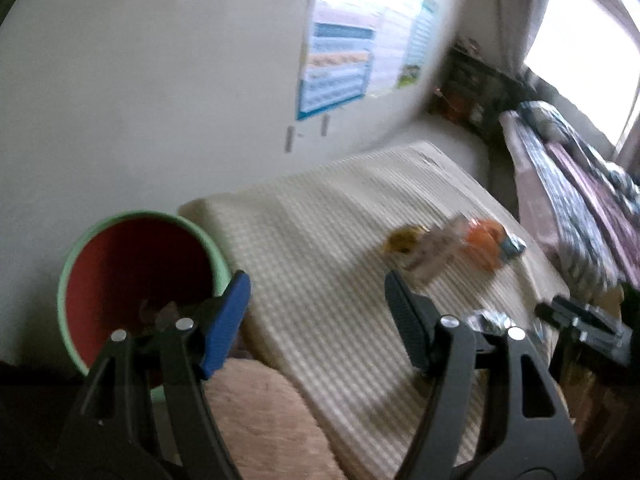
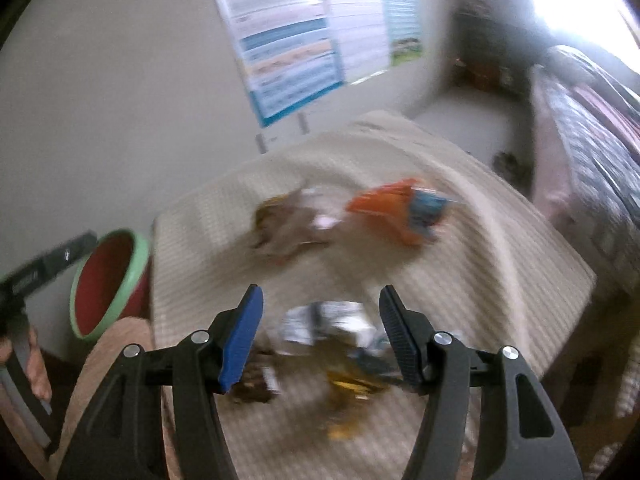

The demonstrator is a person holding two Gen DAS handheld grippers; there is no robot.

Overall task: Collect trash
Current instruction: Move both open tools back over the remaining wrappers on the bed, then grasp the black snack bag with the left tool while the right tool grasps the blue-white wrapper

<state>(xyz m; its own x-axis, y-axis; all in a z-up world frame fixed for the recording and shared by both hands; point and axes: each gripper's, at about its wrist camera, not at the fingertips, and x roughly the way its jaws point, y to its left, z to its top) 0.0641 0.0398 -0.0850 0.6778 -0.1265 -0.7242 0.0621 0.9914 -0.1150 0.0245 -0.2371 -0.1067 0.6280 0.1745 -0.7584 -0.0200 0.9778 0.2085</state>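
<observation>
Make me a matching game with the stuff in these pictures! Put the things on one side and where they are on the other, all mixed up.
Things:
1. bin
2. orange wrapper
3. poster
4. silver wrapper

Places:
A. hanging on the wall
B. on the striped cloth, far side, next to a blurry brown wrapper
C. beside the cloth's left edge, green rim, red inside
D. on the cloth, right in front of the open right gripper

Pairs: 1-C, 2-B, 3-A, 4-D
</observation>
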